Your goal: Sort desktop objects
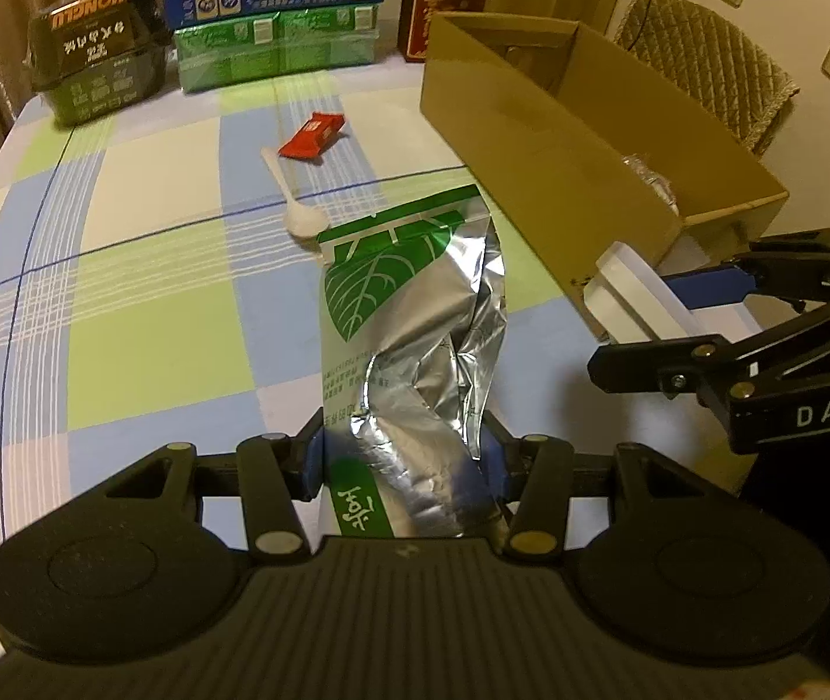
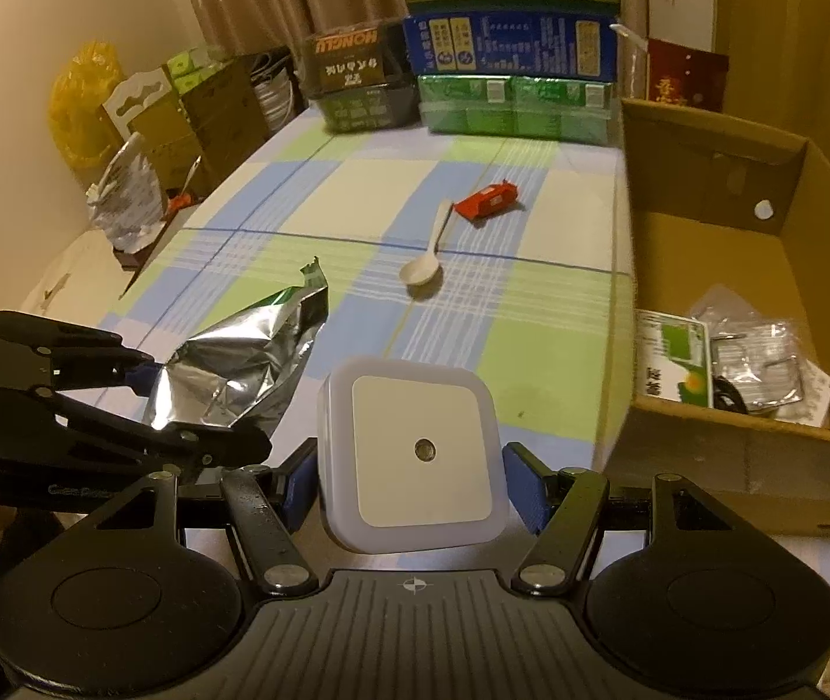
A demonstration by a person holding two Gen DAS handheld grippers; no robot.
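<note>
In the left wrist view, the left tool [image 1: 403, 455] is clamped on a foil bag [image 1: 409, 321]; beyond it a spoon [image 1: 301, 204] and a red packet [image 1: 313, 135] wait on the worktop [image 1: 140, 291]. In the right wrist view, the right tool [image 2: 412, 487] grips a white night light [image 2: 415, 455]; the cardboard box [image 2: 736, 426] to its right already holds some items, so I judge the sorting about half done.

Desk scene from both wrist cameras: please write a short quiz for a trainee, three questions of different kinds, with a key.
1. True or false: the left claw holds the white square night light.
2. Which lies on the checked tablecloth, touching no claw? A) the foil pouch B) the white plastic spoon C) the night light
3. Fill in: the red snack packet lies beside the spoon's ____.

Key: 1 false, the right claw holds it and the left holds the foil pouch. 2 B. 3 handle.
</note>
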